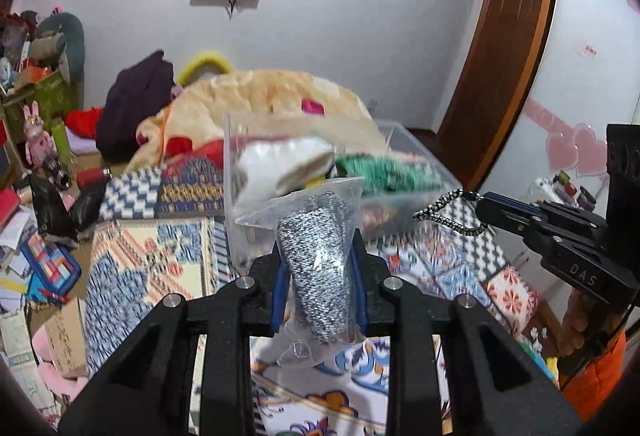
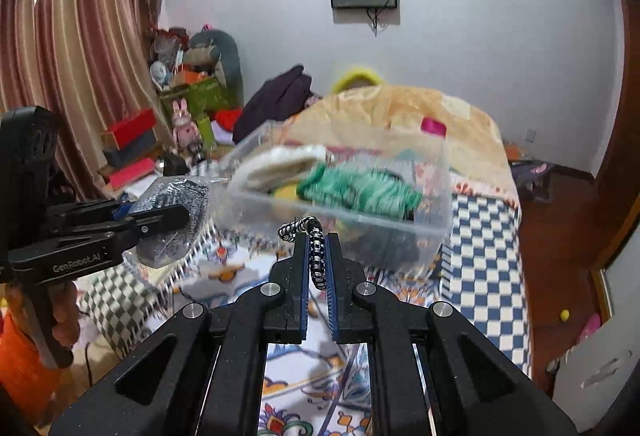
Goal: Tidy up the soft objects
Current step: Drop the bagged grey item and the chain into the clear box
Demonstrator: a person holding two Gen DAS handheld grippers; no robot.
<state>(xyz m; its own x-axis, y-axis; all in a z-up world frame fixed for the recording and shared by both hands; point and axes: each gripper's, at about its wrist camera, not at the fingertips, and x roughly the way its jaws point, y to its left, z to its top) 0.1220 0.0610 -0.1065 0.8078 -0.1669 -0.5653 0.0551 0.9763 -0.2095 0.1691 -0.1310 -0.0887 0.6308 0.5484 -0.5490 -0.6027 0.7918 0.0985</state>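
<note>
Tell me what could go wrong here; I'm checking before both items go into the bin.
The left gripper pinches a slippery plastic bag of knitwear, which may slide out. The right gripper holds only a thin cord, easily dropped. The clear bin already looks full, so additions might spill.

We count one clear bin (image 2: 400,232) at twelve o'clock, one bagged speckled roll (image 1: 320,268), and two grippers: left gripper (image 1: 318,268), right gripper (image 2: 318,256).
</note>
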